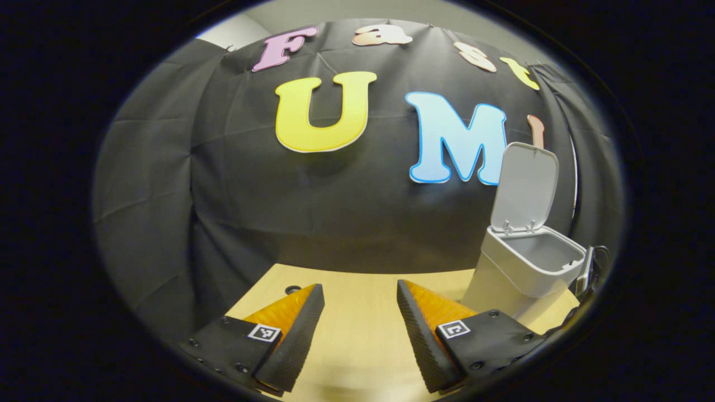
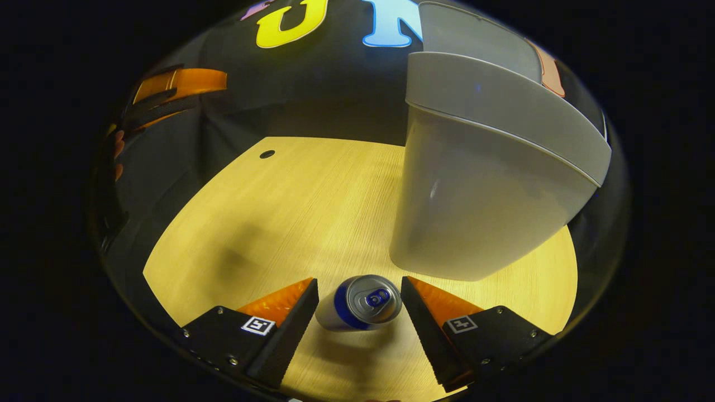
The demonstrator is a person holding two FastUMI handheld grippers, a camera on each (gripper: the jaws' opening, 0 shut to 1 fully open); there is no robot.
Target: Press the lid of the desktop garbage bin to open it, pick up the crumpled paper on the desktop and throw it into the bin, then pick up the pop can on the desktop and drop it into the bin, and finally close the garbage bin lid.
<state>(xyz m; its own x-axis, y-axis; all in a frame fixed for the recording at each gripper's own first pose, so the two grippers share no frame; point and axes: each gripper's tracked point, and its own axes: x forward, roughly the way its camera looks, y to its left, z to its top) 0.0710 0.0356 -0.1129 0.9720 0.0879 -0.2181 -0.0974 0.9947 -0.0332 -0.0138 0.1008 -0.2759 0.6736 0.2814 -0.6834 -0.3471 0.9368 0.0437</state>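
Between the spread fingers of the right gripper (image 2: 359,312) stands the pop can (image 2: 362,302), upright on the table (image 2: 268,223), its long axis vertical and its tabbed top facing the camera; neither finger clearly touches it. Just behind the can rises the garbage bin (image 2: 480,190). Left of the bin, the left gripper (image 1: 360,329) hovers wide open over bare table, holding nothing; the bin's lid (image 1: 525,187) stands raised.

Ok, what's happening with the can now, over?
Right gripper open, fingers either side of upright pop can. Left gripper open, empty. Bin lid up. Nothing blocking.
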